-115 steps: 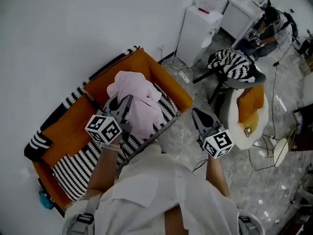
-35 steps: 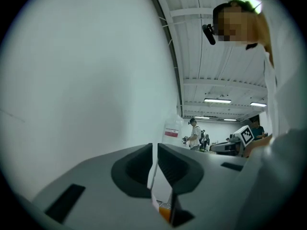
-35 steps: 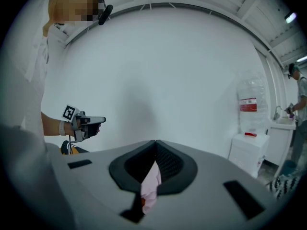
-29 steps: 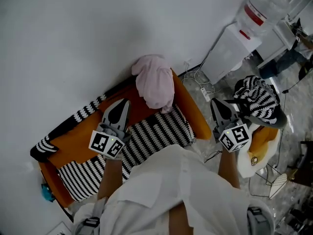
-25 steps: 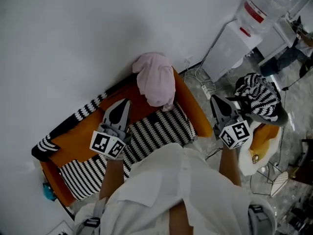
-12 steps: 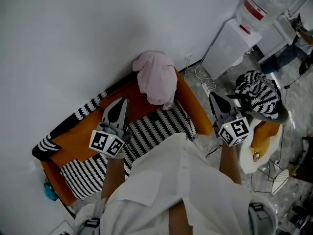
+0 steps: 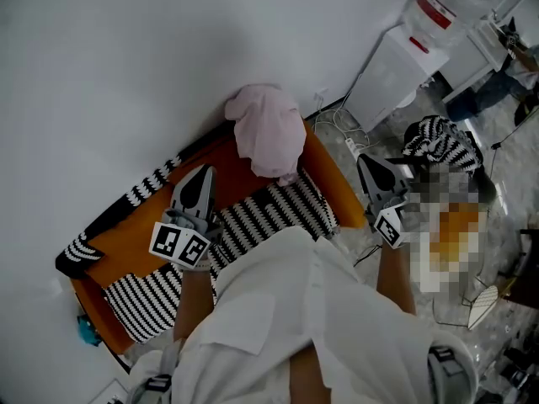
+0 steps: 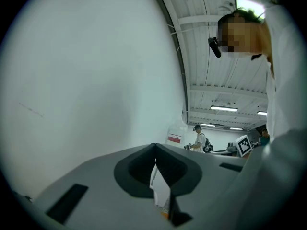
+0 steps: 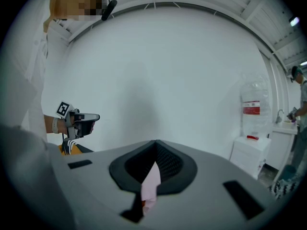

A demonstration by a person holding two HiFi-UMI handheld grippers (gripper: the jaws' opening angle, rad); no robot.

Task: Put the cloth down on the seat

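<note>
The pink cloth, carried seconds ago, now rests at 12 o'clock of the striped seat (placing seems done), left gripper and right gripper both closed, empty

White collared shirt; grey left tool, right tool, each with black-white marker cube.

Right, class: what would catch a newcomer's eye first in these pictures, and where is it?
The crumpled pale pink cloth, heaped at one end of the orange sofa against the white wall. In front of it, black-and-white striped cushions line the sofa. The left gripper hovers above the sofa and the right gripper beside its end, both shut and empty.
</note>
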